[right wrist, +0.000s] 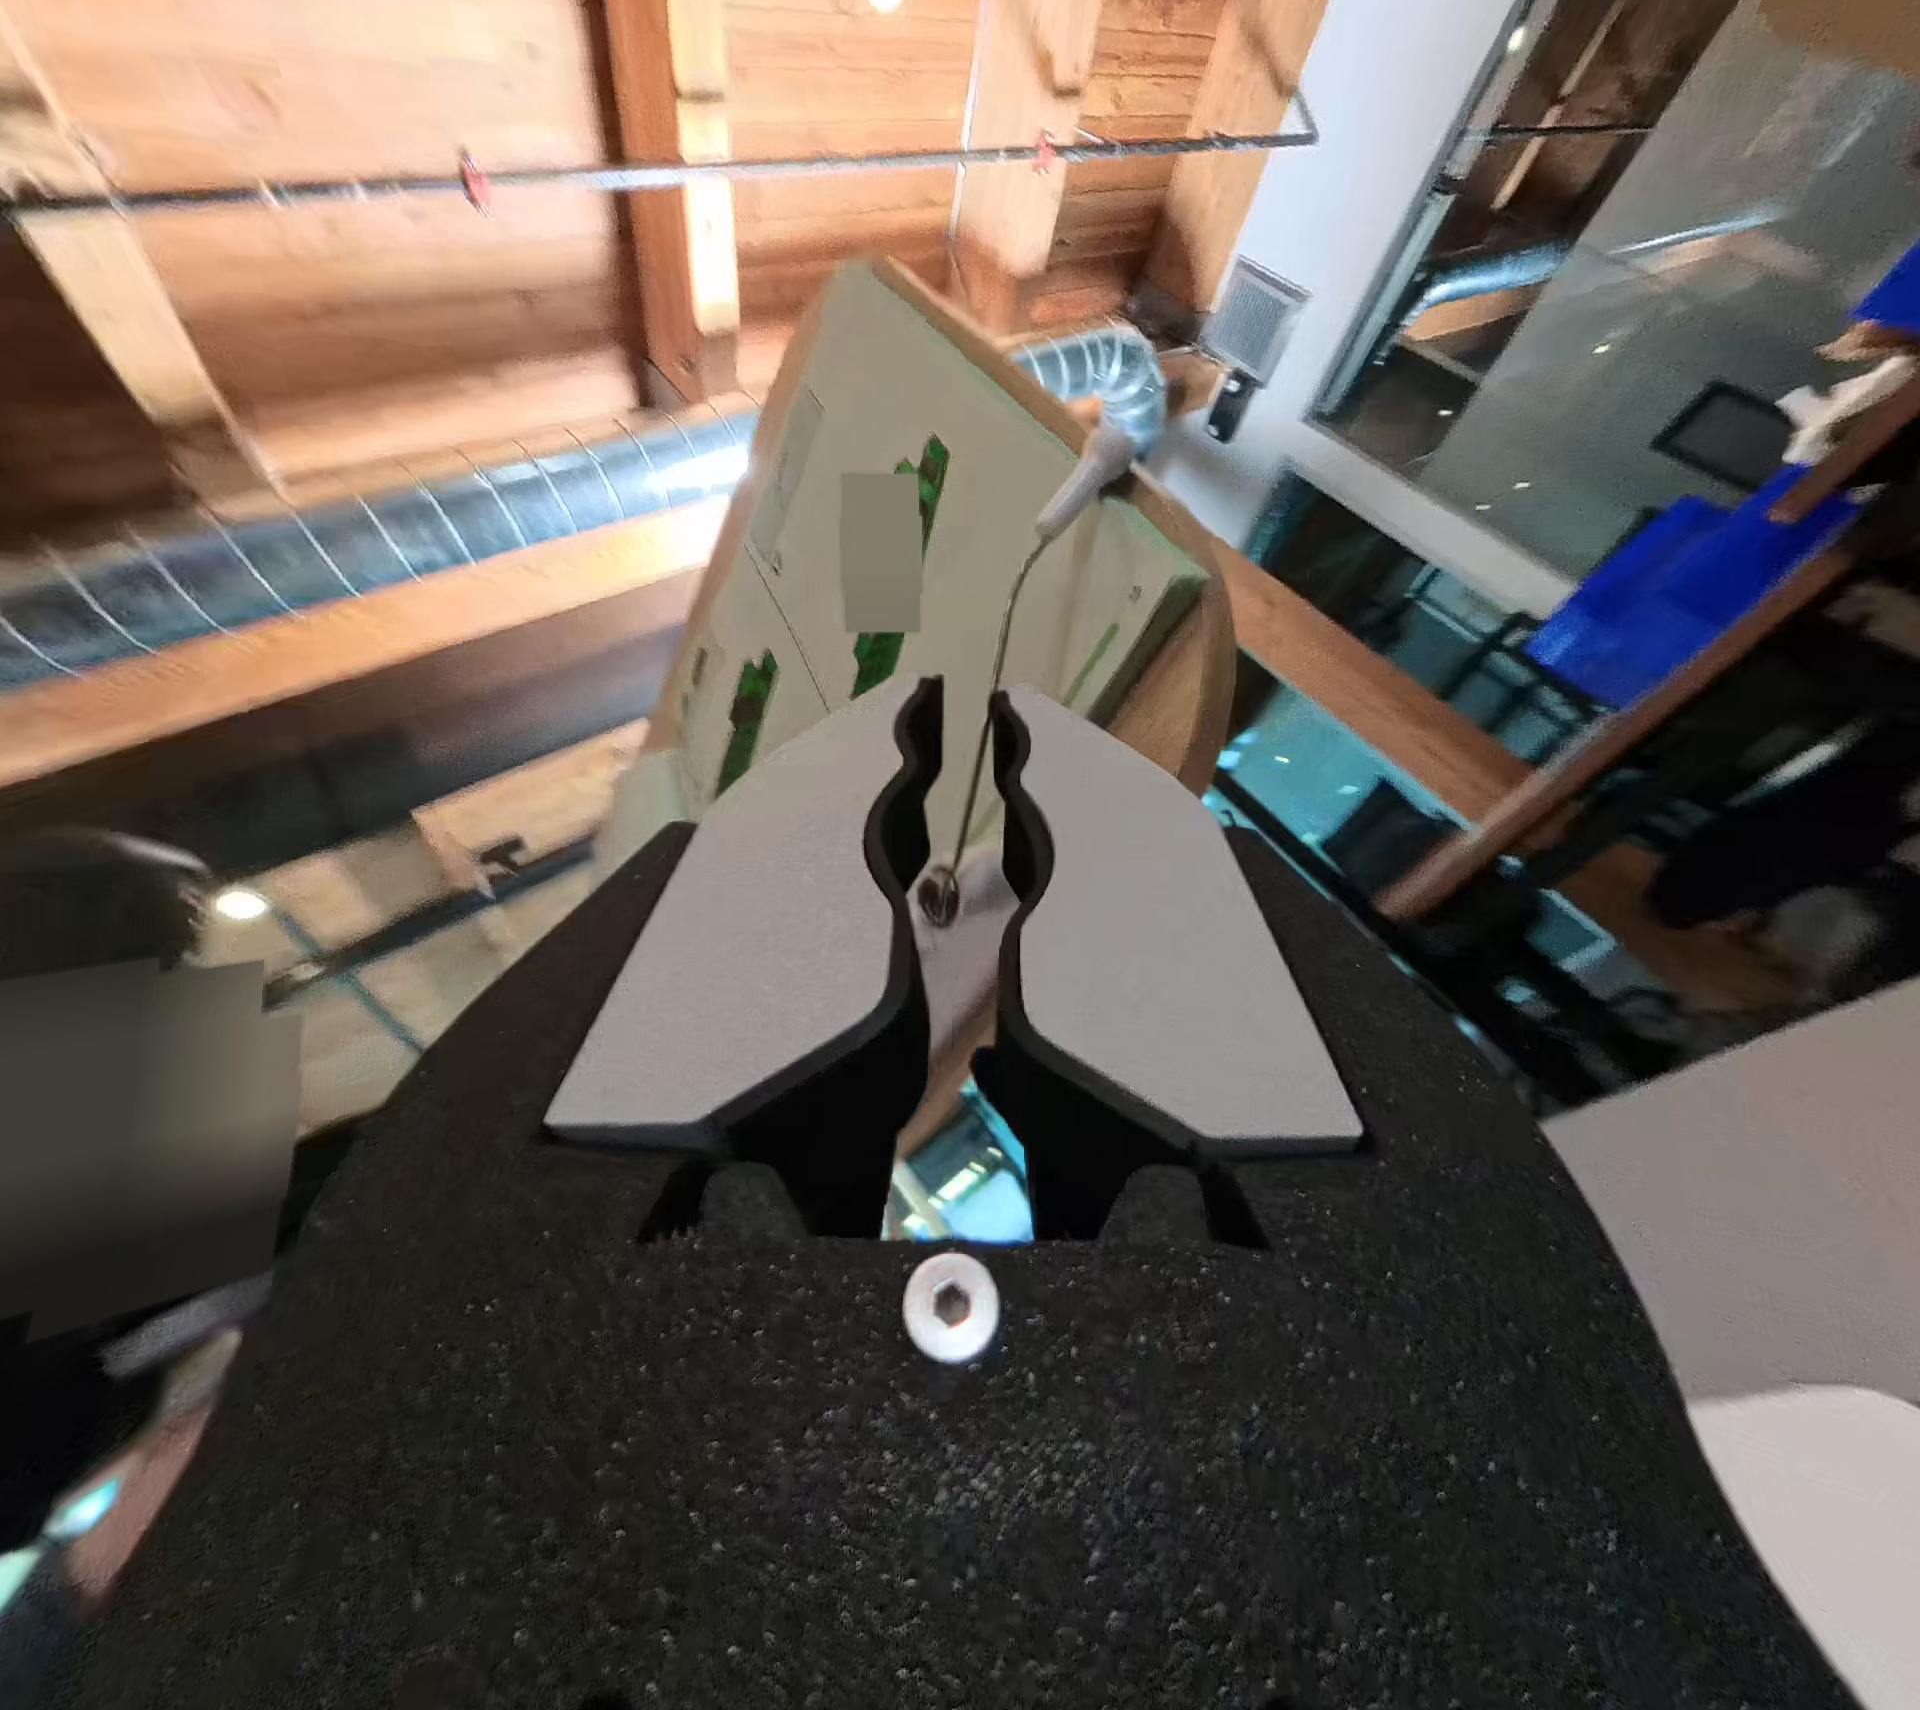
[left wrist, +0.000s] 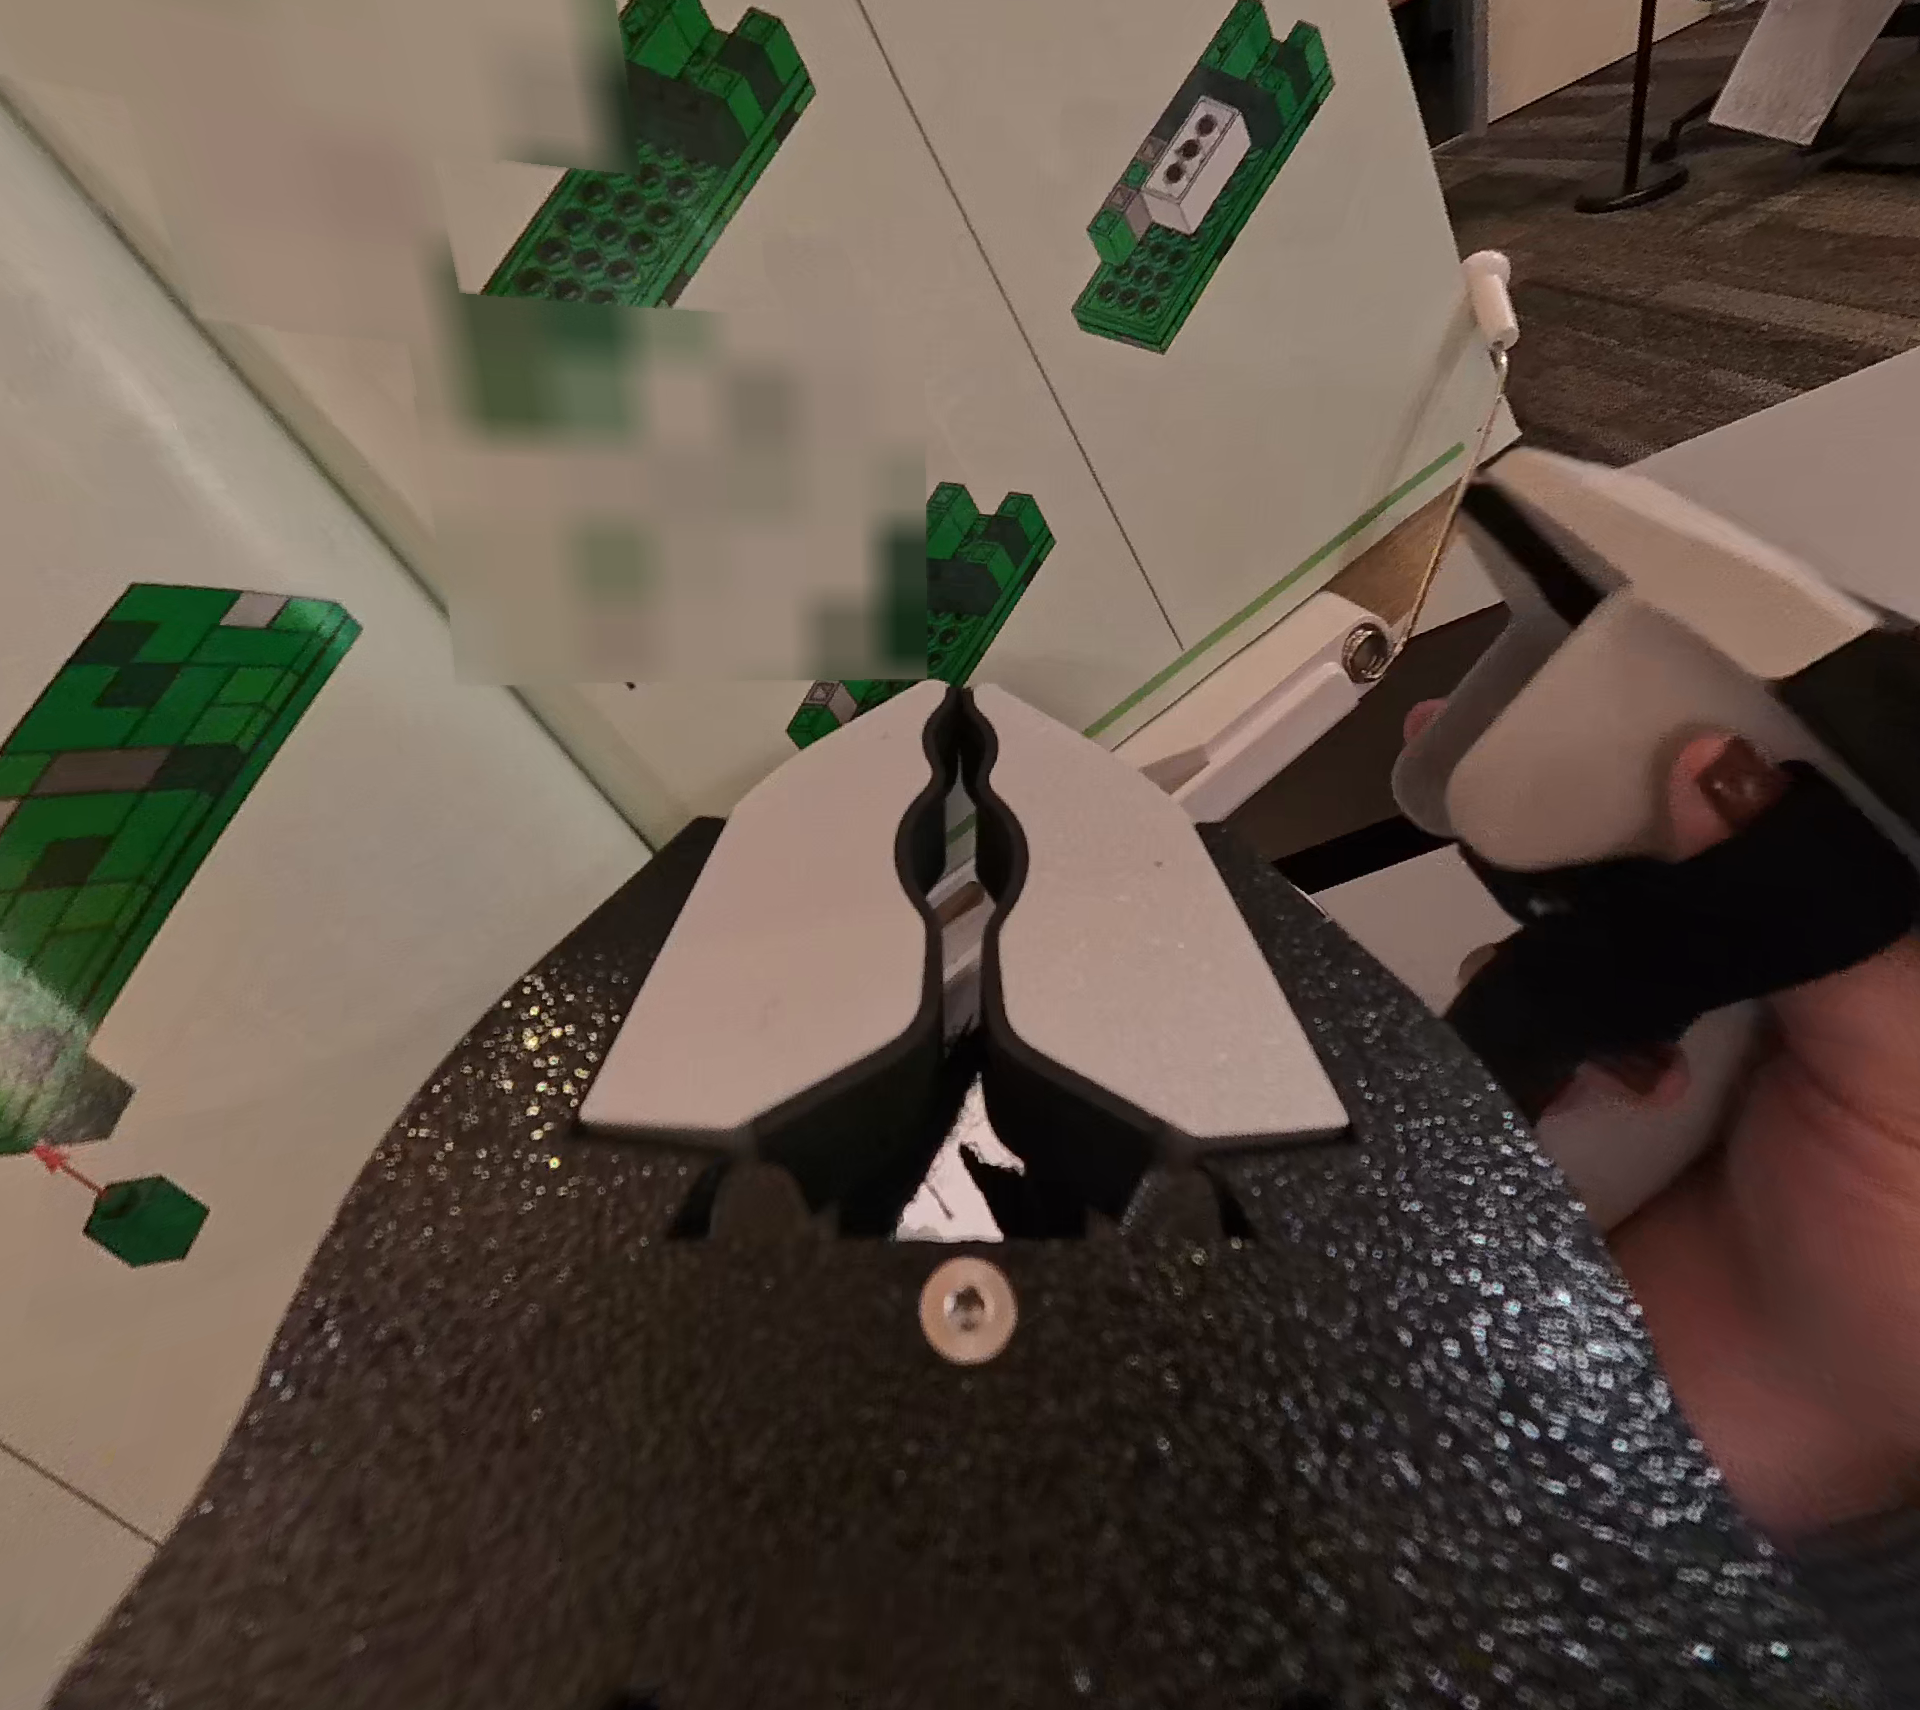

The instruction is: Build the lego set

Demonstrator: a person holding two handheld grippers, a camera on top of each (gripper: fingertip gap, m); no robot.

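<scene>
No loose bricks show in either view. An open instruction booklet with drawings of a green brick build stands on a wooden book stand; it also shows in the right wrist view. My left gripper is shut and empty, pointing at the lower part of the page. My right gripper is nearly shut, its fingers around the white arm of the stand's wire page holder. In the left wrist view the right gripper, held by a gloved hand, sits beside that arm.
A white table lies under the stand. Carpeted floor and a pole stand's base are behind it. The right wrist view tilts up at a wooden ceiling, a metal duct and blue bins. About 11 centimetres separates my left fingertips from my right.
</scene>
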